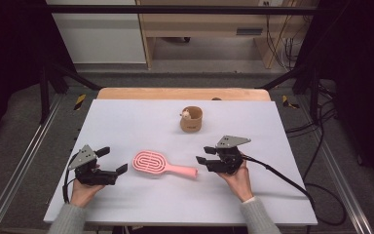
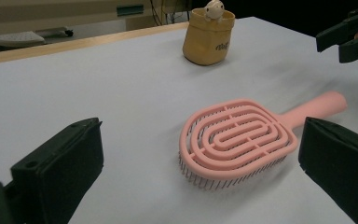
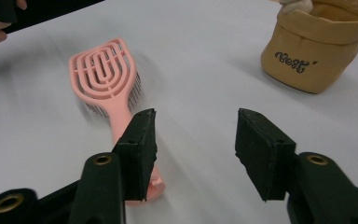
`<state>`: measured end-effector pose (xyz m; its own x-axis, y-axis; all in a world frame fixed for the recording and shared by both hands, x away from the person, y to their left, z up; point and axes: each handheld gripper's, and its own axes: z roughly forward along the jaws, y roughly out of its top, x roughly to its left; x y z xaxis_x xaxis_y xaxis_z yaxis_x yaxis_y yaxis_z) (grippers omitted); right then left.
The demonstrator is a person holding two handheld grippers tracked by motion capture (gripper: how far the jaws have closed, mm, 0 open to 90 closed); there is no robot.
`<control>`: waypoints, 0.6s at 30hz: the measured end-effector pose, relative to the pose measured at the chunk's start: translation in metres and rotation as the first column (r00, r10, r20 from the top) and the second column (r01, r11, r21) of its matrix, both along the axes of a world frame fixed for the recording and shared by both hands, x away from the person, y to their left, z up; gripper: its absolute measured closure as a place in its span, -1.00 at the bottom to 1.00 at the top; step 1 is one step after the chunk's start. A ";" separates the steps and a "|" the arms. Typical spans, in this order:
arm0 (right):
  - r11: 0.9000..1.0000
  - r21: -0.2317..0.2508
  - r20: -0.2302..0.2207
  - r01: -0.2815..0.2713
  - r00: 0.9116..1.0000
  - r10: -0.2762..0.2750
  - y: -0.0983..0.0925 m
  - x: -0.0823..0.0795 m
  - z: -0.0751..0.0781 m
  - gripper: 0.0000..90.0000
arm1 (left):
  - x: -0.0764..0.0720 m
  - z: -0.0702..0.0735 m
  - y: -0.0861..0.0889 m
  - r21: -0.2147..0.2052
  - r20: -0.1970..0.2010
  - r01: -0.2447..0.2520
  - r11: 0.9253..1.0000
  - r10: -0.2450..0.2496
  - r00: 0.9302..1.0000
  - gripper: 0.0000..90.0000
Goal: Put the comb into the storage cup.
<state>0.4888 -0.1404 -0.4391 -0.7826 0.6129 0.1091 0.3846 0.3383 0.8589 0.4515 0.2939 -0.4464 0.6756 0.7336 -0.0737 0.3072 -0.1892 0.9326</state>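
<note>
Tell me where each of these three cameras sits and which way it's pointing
High view: above the person's side, looking forward and down on the table; both forearms, left gripper and right gripper show.
Left gripper view: rides the left gripper, looking between its open jaws at the pink hairbrush; the other gripper shows top right.
Right gripper view: looks along its parted jaws at the brush handle.
All views share the hairbrush and tan pouch.

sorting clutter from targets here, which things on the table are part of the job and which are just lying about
In the job:
pink hairbrush, lying between both grippers
right gripper, open at the brush handle
left gripper, open beside the brush head

Lying about:
tan fabric pouch with a small toy inside
</note>
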 end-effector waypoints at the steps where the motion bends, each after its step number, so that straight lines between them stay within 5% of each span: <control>1: 1.000 0.000 0.000 0.000 1.000 0.000 0.000 0.000 0.000 0.16 | 0.000 0.000 0.000 0.000 0.000 0.000 1.000 0.000 1.000 -1.00; 18: 0.996 -0.085 -0.054 -0.034 0.998 0.029 0.025 0.012 -0.016 0.98 | 0.001 -0.001 0.000 0.001 -0.005 -0.007 1.000 0.007 1.000 -1.00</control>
<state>0.5006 -0.1149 -0.4546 -0.7961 0.5971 0.0987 0.4169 0.4228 0.8047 0.4522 0.2942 -0.4469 0.6704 0.7381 -0.0763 0.3134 -0.1884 0.9307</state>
